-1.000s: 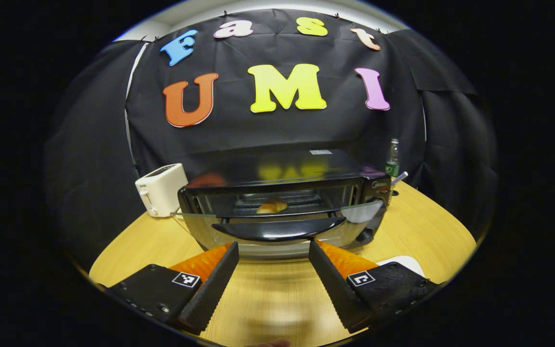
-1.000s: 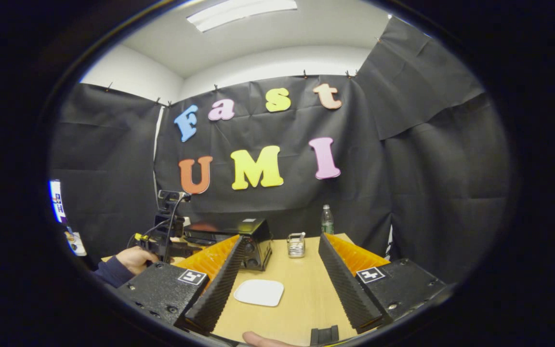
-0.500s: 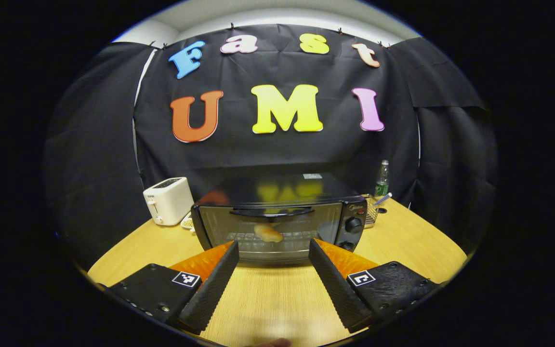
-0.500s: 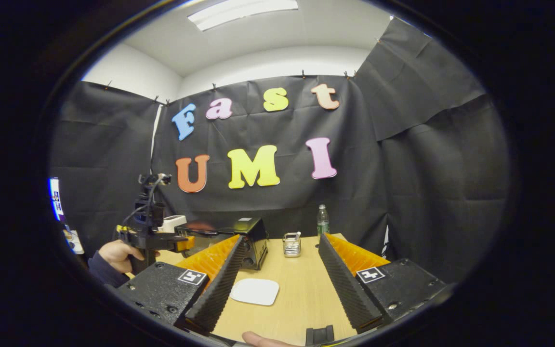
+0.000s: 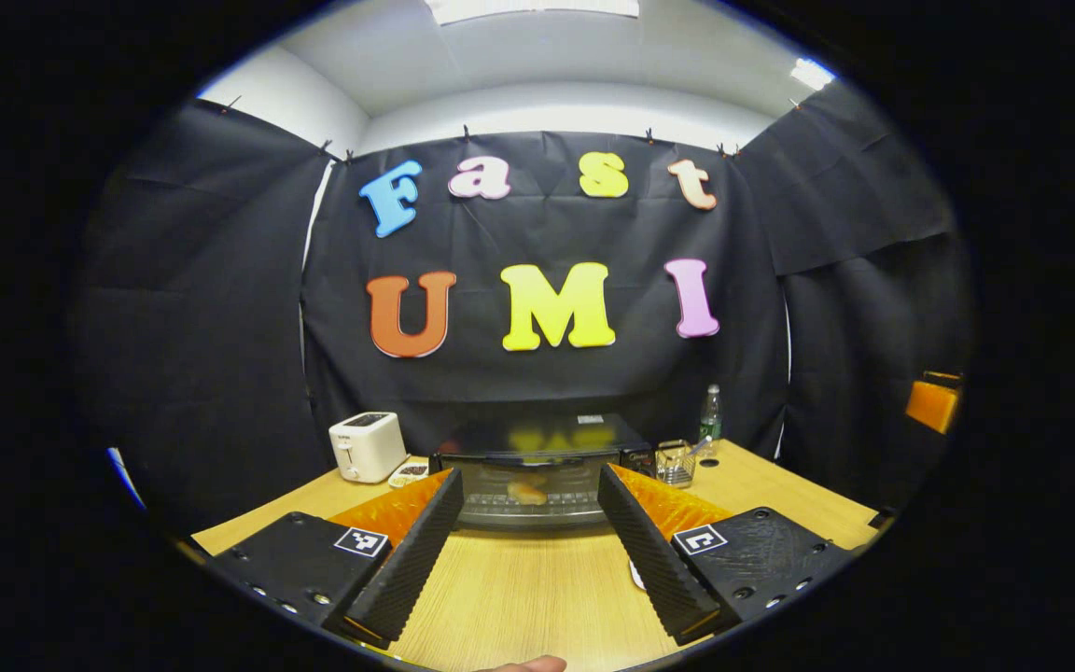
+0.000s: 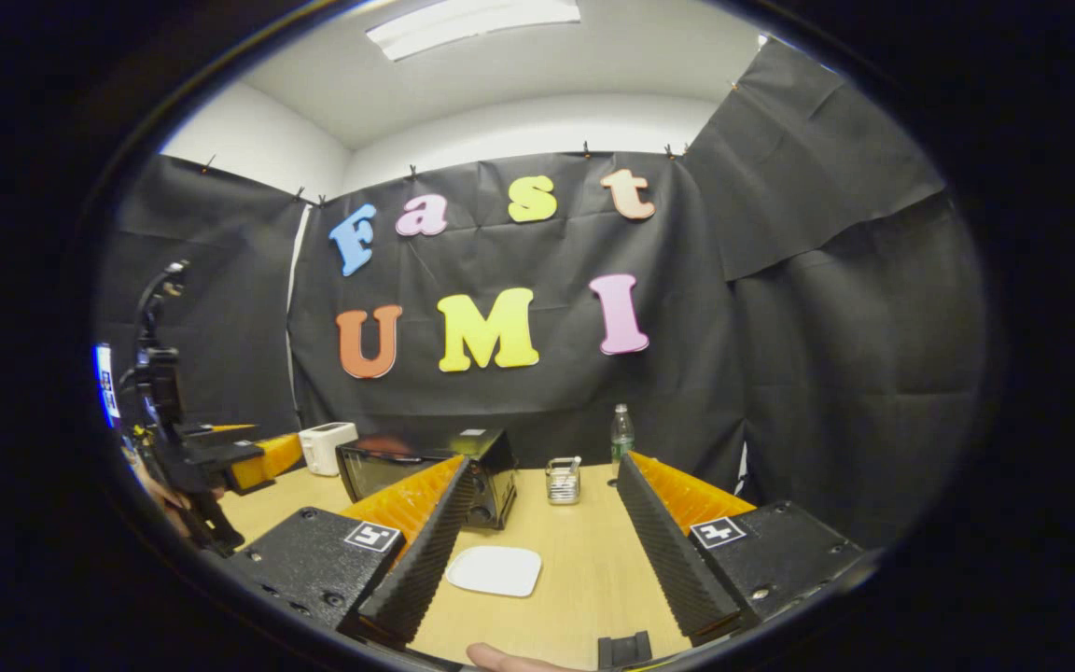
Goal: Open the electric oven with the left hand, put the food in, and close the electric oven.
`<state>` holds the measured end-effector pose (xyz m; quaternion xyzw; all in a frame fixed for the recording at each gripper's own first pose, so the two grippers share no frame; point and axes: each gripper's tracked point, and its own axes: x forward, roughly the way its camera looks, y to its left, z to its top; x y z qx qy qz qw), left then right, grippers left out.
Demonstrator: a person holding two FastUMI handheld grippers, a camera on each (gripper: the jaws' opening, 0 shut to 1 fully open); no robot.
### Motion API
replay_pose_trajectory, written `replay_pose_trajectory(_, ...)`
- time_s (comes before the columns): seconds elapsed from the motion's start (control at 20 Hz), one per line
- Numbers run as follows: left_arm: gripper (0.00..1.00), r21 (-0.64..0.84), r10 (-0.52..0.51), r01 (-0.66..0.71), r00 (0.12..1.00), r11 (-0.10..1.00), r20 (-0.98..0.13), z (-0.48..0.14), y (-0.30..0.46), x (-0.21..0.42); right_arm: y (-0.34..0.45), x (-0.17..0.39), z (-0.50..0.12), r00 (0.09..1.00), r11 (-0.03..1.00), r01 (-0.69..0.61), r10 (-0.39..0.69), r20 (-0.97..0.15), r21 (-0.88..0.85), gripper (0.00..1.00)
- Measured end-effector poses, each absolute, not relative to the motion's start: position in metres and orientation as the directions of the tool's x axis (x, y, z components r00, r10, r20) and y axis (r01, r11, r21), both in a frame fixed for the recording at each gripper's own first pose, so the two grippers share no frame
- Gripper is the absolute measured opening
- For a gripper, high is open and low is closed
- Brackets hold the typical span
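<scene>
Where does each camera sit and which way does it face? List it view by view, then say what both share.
Left gripper view: rides on the left gripper, held back from the table, facing the closed electric oven with the food behind its glass; its own open fingers show below.
Right gripper view: rides on the right gripper, facing along the table past a white plate; its own open fingers show, and a fingertip at the bottom edge.
Shared: the oven, the toaster, the bottle, the table.

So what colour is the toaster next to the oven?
White. The toaster shows best in the left gripper view, left of the black oven.
</scene>
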<state>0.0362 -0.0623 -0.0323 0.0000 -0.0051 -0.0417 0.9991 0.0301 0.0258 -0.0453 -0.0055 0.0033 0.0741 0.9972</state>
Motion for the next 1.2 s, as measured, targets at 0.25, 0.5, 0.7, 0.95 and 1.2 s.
replay_pose_trajectory(0.25, 0.95, 0.032, -0.132, 0.130, 0.987, 0.991, 0.093, -0.016, -0.070, -0.010, 0.041, 0.031, -0.040, 0.987, 0.987, -0.158, 0.158, 0.011, 0.002, 0.93)
replay_pose_trajectory(0.5, 0.95, 0.068, -0.171, 0.163, 0.977, 0.984, 0.128, -0.007, -0.077, -0.028, 0.050, 0.034, -0.042, 0.986, 0.986, -0.166, 0.166, 0.012, 0.023, 0.93)
replay_pose_trajectory(0.7, 0.95, 0.000, -0.152, 0.153, 0.982, 0.988, 0.109, -0.007, -0.066, -0.027, 0.058, 0.030, -0.043, 0.984, 0.984, -0.176, 0.176, 0.015, 0.008, 0.98)
replay_pose_trajectory(0.95, 0.95, -0.010, -0.104, 0.106, 0.987, 0.994, 0.124, 0.005, -0.047, -0.032, 0.059, 0.023, -0.047, 0.986, 0.986, -0.167, 0.168, 0.022, -0.017, 0.93)
replay_pose_trajectory(1.2, 0.95, -0.013, -0.108, 0.109, 0.991, 0.994, 0.081, -0.012, -0.042, -0.025, 0.063, 0.017, -0.048, 0.985, 0.985, -0.170, 0.171, 0.023, -0.033, 0.93)
